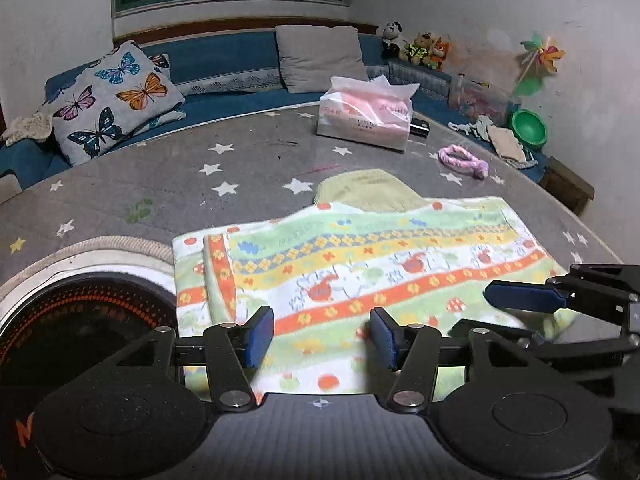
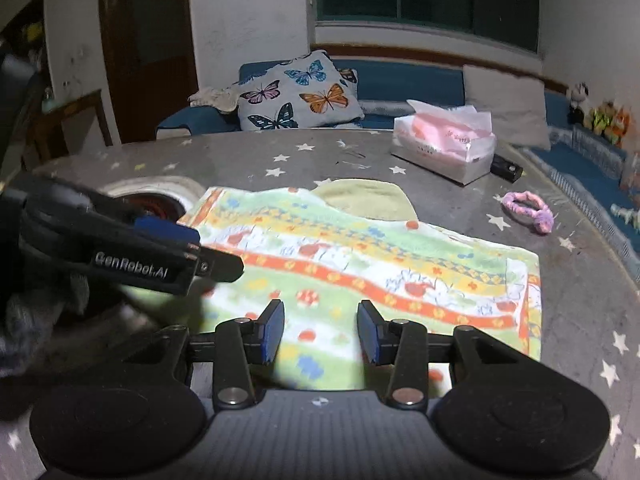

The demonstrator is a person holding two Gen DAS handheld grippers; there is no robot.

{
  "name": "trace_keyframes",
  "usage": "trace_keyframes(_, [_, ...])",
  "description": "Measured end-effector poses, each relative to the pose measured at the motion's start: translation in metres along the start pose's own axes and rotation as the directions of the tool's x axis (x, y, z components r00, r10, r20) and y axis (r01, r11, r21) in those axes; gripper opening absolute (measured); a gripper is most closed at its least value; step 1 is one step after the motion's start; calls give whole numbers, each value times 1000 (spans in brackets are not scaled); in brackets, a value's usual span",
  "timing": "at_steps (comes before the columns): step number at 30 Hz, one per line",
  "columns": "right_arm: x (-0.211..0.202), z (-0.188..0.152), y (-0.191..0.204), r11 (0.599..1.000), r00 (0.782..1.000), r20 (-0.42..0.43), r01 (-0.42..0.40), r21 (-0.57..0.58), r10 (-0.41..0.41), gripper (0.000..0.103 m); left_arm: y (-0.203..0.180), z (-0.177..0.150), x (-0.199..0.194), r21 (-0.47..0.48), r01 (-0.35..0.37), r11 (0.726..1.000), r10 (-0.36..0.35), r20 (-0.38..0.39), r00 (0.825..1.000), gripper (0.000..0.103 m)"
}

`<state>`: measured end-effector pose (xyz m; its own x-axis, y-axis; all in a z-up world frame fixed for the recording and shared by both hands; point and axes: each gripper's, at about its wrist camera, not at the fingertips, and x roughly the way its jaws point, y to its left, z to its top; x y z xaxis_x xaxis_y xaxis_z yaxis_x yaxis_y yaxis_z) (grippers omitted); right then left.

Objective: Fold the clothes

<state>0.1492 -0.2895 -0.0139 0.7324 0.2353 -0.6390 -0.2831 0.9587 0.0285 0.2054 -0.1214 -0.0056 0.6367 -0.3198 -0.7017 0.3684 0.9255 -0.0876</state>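
A colourful striped cloth [image 1: 360,264] with orange, yellow and green bands lies folded flat on the grey star-patterned table; it also shows in the right wrist view [image 2: 360,272]. A pale yellow-green garment [image 1: 368,190] pokes out from under its far edge, seen too in the right wrist view [image 2: 364,198]. My left gripper [image 1: 322,334] is open and empty just above the cloth's near edge. My right gripper [image 2: 320,330] is open and empty over the near edge too. The right gripper's fingers [image 1: 524,296] show at the right of the left wrist view; the left gripper's fingers [image 2: 168,232] show at the left of the right wrist view.
A round induction cooker [image 1: 80,312] sits left of the cloth. A tissue pack [image 1: 364,118], a small black device [image 1: 418,128] and a pink hair band [image 1: 464,160] lie farther back. A butterfly pillow [image 1: 116,100] and grey cushion [image 1: 320,56] rest on the blue bench.
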Motion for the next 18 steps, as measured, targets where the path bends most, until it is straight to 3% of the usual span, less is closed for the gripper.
trace_keyframes(1, [-3,-2,3,1000,1000,3,6,-6,-6,41,-1,-2,-3,2,-2,1000,2,0,1000,61])
trace_keyframes(3, [-11,-5,5,1000,1000,12,6,8,-6,53,-3,-7,-10,5,-7,1000,7,2,1000,65])
trace_keyframes(7, [-23,-13,6,999,1000,27,9,42,-10,56,-4,-19,-29,0,-22,1000,22,13,1000,78])
trace_keyframes(11, [-33,-22,7,996,999,36,21,88,-24,79,-5,-30,-46,-1,-44,999,44,20,999,89])
trace_keyframes(16, [-42,-33,12,993,999,37,20,120,-25,85,-7,-46,-65,2,-78,997,78,32,996,96])
trace_keyframes(18, [-45,-36,15,992,999,36,23,126,-28,93,-7,-52,-72,-2,-90,996,90,35,995,100])
